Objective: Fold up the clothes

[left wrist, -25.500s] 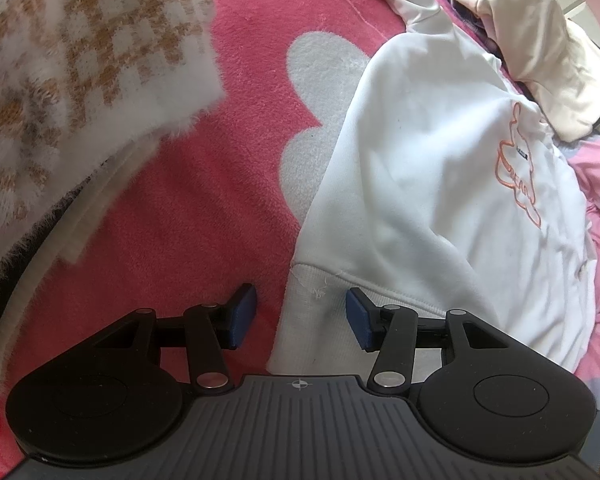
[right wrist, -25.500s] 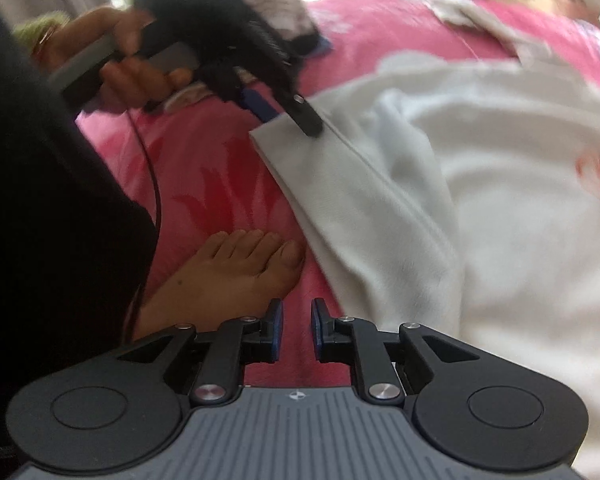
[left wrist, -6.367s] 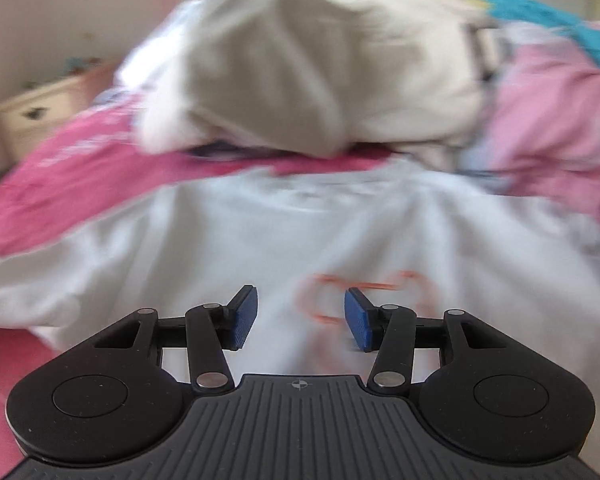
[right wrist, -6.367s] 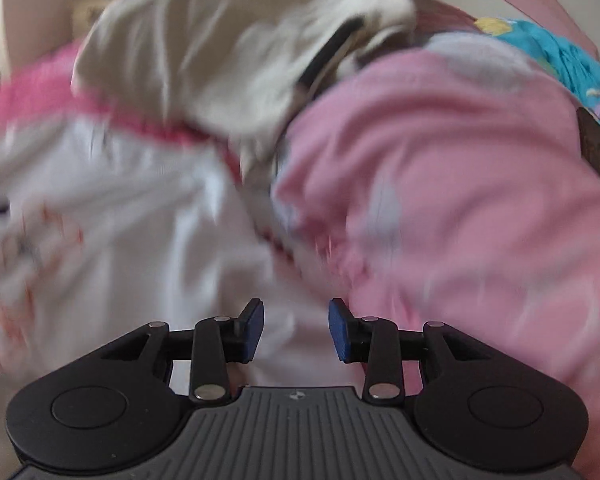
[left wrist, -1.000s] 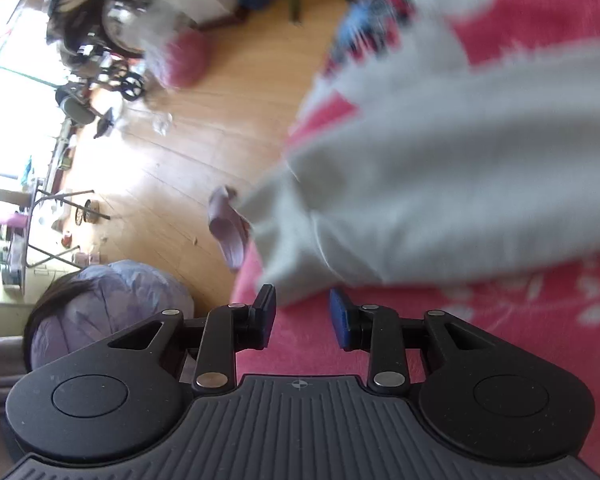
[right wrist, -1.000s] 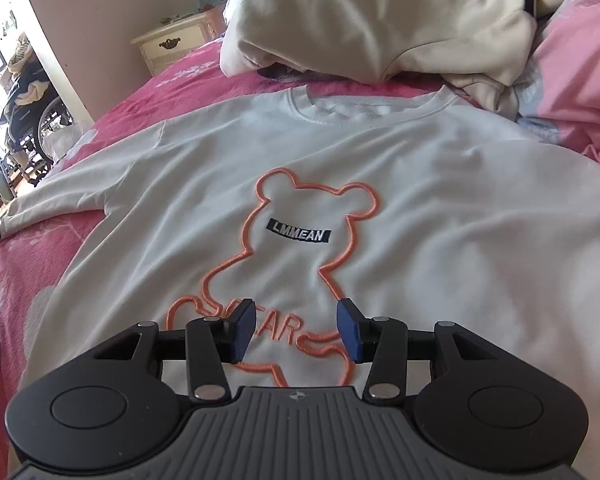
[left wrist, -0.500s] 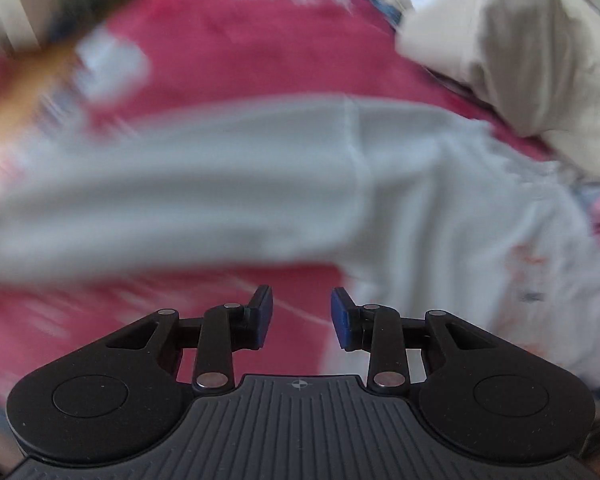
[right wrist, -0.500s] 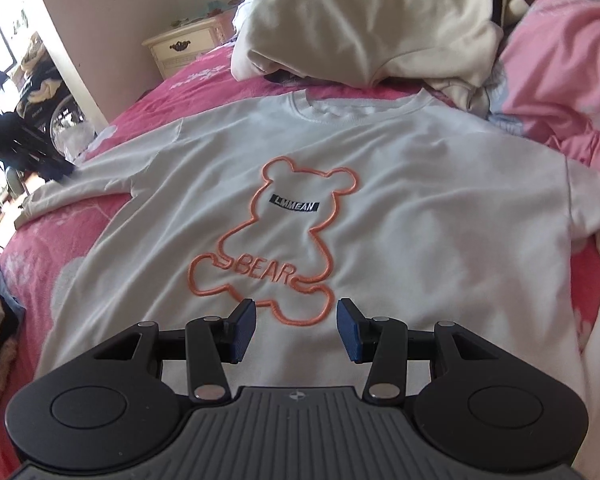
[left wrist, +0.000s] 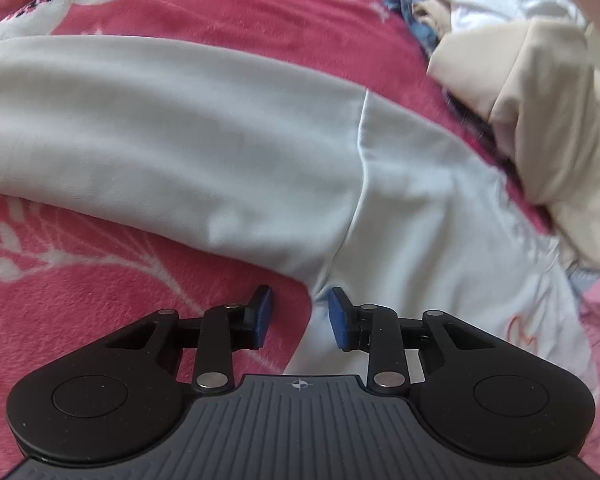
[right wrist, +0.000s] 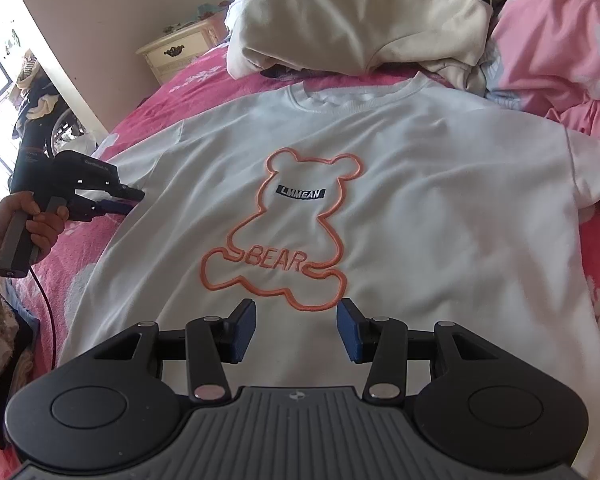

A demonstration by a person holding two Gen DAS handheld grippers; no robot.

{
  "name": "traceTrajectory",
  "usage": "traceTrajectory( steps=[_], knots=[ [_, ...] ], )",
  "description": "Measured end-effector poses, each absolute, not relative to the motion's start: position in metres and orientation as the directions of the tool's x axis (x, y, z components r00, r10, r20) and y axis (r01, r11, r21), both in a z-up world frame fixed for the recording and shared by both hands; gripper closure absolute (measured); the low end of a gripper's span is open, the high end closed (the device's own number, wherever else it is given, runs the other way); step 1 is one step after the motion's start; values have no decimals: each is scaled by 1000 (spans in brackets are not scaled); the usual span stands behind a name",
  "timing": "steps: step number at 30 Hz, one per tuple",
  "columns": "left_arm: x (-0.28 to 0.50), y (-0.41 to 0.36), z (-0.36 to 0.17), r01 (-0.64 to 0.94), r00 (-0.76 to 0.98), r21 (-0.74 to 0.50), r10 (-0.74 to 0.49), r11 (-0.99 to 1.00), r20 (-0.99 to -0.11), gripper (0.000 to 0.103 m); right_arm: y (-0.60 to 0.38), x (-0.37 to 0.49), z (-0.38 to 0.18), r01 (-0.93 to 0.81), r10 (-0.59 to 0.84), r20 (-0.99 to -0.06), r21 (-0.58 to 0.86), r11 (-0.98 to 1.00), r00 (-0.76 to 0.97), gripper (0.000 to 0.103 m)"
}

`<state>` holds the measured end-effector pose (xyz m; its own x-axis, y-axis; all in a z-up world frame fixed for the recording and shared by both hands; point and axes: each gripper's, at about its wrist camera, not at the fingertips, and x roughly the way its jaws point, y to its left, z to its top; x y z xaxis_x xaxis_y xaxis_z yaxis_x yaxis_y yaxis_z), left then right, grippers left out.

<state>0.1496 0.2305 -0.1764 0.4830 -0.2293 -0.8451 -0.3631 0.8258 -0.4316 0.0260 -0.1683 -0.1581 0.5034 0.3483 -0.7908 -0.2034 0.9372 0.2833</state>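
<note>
Your left gripper (left wrist: 299, 316) points down at the armpit of the white sweatshirt (left wrist: 204, 148), jaws parted with nothing pinched — the left pad over the pink blanket (left wrist: 80, 280), the right pad over the sweatshirt's body, the side edge running between them. The sleeve (left wrist: 140, 120) stretches away ahead and to the left of it, flat on the blanket. Ahead and to the right of it a cream garment (left wrist: 548, 120) lies in a heap. Your right gripper (right wrist: 296, 330) hovers over the lower front of the sweatshirt, jaws spread wide and empty, just below the orange bear outline (right wrist: 284, 232) with its "BEAR" lettering. The sweatshirt lies face up and spread flat ahead of it, collar (right wrist: 356, 94) at the far end, the cream heap just beyond that. Off to the left of it you can see your left hand (right wrist: 28, 220) holding the other gripper at the sweatshirt's side, and a pink quilt (right wrist: 560, 40) bunched up at the far right.
</note>
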Motion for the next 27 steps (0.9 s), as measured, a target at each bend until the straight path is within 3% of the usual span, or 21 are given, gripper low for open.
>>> traceTrajectory(
  steps=[6,7,8,11,17,23,27],
  knots=[
    [146,233,-178,-340,522,-511,-294,790,-801,75,-165,27,-158,-205,343,-797,277,939,496,56],
    [147,230,-180,-339,524,-502,-284,796,-803,78,-164,27,-159,-205,343,-799,277,939,495,56],
    [148,227,-181,-340,522,-480,-263,808,-812,93,-163,27,-159,-204,342,-800,276,939,493,56],
    [149,220,-183,-340,516,-417,-204,843,-832,99,-161,26,-158,-205,339,-801,271,940,494,56],
    [145,236,-185,-392,521,-451,-211,802,-827,97,-166,24,-161,-189,335,-804,277,942,491,56],
    [130,255,-178,-420,522,-485,-233,767,-821,83,-172,23,-158,-182,333,-796,279,943,505,56],
    [99,261,-165,-406,520,-467,-222,785,-825,83,-177,22,-157,-176,342,-791,294,940,507,56]
  ],
)
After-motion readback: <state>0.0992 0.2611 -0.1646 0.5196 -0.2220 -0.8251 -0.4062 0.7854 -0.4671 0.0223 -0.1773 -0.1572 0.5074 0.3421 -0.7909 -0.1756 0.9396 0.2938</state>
